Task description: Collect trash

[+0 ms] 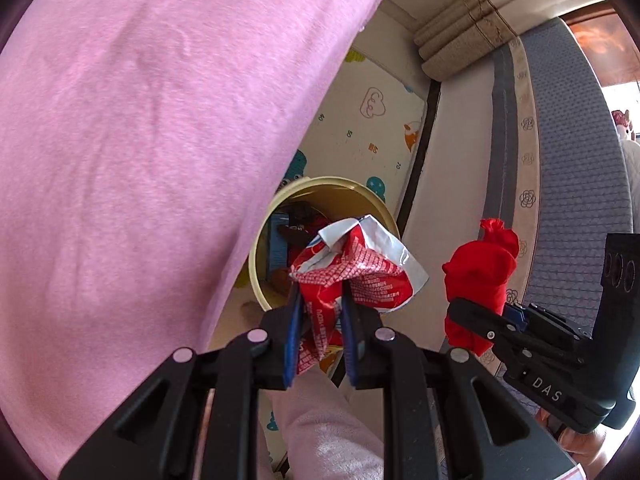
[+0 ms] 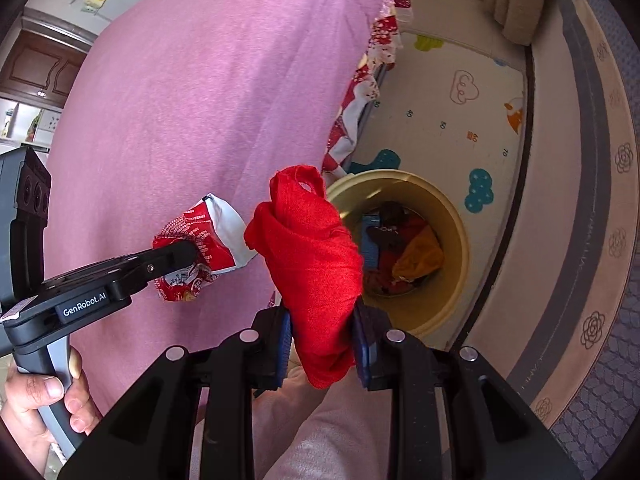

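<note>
My left gripper [image 1: 320, 312] is clamped on a light, crinkly snack wrapper [image 1: 352, 268], my right gripper [image 2: 324, 340] on a soft red cloth bundle [image 2: 312, 256], both pinched mid-body at frame centre over the yellow bin [image 2: 452, 216].

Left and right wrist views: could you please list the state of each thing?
Left hand-held gripper: shut on wrapper.
Wrapper: crumpled, held above bin.
Right hand-held gripper: shut on red cloth.
Red cloth: bunched, held.
Bin: open, partly filled.

The pink blanket [image 1: 140, 160] hides part of the yellow bin's rim [image 1: 260, 248], the crumpled red-and-white wrapper [image 1: 352, 272] covers much of the bin's contents, whose items are too jumbled to name, and the wrapper's print is unreadable.
</note>
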A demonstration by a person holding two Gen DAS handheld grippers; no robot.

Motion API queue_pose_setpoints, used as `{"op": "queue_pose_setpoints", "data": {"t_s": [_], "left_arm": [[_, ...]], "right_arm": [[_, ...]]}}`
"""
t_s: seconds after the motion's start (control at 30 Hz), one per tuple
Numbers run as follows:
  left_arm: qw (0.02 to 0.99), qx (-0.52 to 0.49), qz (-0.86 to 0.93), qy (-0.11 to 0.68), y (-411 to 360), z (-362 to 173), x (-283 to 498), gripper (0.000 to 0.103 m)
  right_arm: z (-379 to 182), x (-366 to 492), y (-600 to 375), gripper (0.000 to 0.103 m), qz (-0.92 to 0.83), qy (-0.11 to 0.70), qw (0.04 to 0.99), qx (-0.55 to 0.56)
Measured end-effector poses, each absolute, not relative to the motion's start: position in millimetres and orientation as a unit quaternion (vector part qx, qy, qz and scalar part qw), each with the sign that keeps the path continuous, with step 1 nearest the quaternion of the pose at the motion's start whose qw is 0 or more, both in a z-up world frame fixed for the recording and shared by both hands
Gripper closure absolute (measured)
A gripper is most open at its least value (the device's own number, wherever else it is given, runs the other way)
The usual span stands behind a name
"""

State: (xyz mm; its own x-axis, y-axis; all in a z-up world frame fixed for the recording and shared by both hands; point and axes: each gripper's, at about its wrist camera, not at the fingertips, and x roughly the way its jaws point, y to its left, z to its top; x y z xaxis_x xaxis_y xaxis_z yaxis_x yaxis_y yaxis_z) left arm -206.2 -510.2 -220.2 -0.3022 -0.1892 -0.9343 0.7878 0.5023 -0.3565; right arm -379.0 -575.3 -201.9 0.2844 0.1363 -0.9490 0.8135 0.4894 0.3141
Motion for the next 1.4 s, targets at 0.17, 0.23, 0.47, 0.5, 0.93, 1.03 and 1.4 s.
{"op": "queue_pose_setpoints", "data": {"t_s": [0.17,0.23,0.47,0.5,0.93,1.03,1.4], "left_arm": [[0.526,0.236,-0.460,0.675,-533,-236,-232,0.080],[0.520,0.242,-0.462,0.677,-537,-240,-238,0.054],[0.502,0.278,-0.460,0.678,-551,-256,-256,0.036],[0.499,0.282,-0.462,0.677,-551,-257,-257,0.036],[0.503,0.277,-0.477,0.665,-551,-241,-252,0.036],[0.513,0.264,-0.482,0.659,-545,-231,-244,0.036],[0.572,0.196,-0.445,0.660,-476,-191,-180,0.036]], "right_arm": [[-211,-403,-586,0.071,-0.264,0.531,0.660,0.462],[-213,-412,-588,0.065,-0.269,0.526,0.657,0.468],[-216,-438,-591,0.064,-0.286,0.518,0.645,0.483],[-217,-439,-591,0.064,-0.288,0.519,0.643,0.483],[-207,-430,-592,0.064,-0.292,0.517,0.649,0.475],[-201,-421,-591,0.064,-0.287,0.520,0.655,0.467],[-163,-338,-558,0.064,-0.227,0.553,0.700,0.391]]}}
